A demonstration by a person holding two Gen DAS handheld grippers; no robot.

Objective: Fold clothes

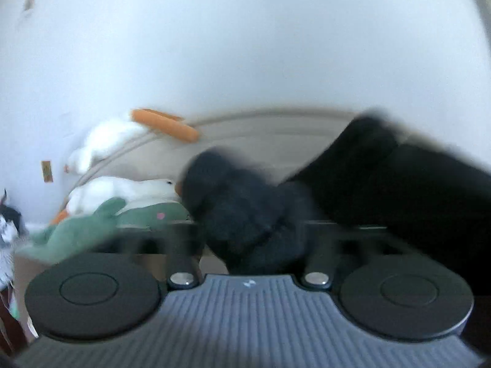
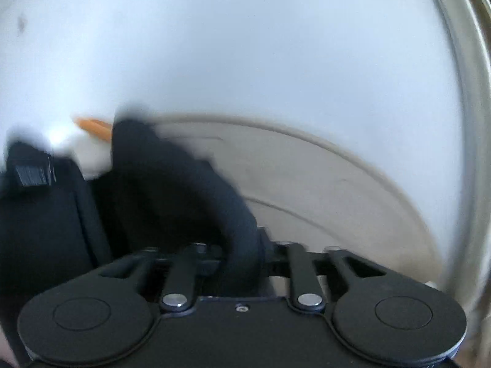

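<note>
Left hand-held gripper (image 1: 250,230), blurred dark garment (image 1: 245,211) apparently bunched

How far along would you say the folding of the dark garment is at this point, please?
Early. No finished fold shows. In hand: both grippers appear to pinch the dark garment, the left gripper on a bunched part, the right gripper on a fold running up from it, with the cloth raised before the headboard. Blur hides the fingers. Left: laying it flat and making every fold. The plush toys lie beyond.
</note>
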